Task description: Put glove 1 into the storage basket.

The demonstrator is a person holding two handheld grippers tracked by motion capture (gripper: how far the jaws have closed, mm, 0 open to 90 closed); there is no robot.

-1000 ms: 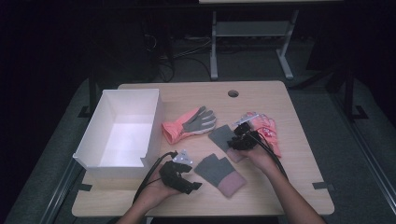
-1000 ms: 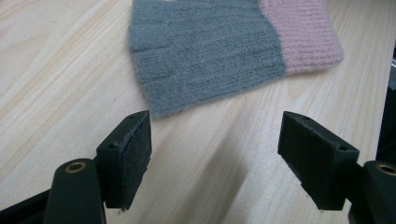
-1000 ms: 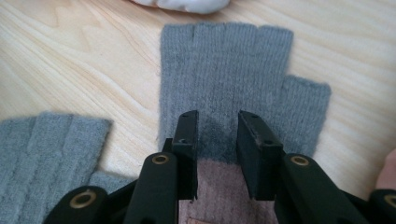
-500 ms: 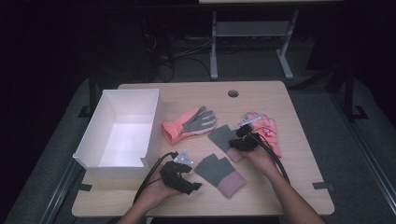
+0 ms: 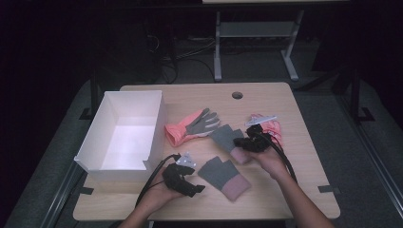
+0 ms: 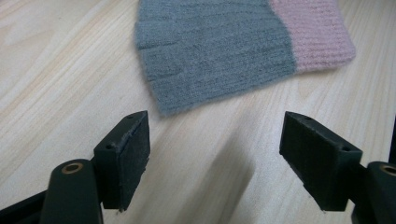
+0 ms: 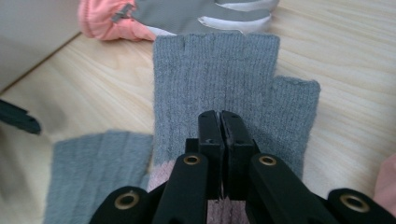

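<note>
The jaws of the right gripper (image 7: 219, 122) have just been closing and now pinch the knit of a grey fingerless glove (image 7: 224, 74) near its pink cuff, at the table's (image 5: 304, 109) right-centre beside a coral glove (image 5: 192, 127). The left gripper (image 6: 215, 158) hovers with jaws wide apart, nothing between them, just short of a second grey glove (image 6: 210, 46) lying flat near the front edge.

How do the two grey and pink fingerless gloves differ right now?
The far fingerless glove is pinched by the shut right gripper; the near fingerless glove lies free before the open left gripper. The far one sits beside the coral glove, the near one nearer the table's front edge. Both are ribbed knit.
</note>
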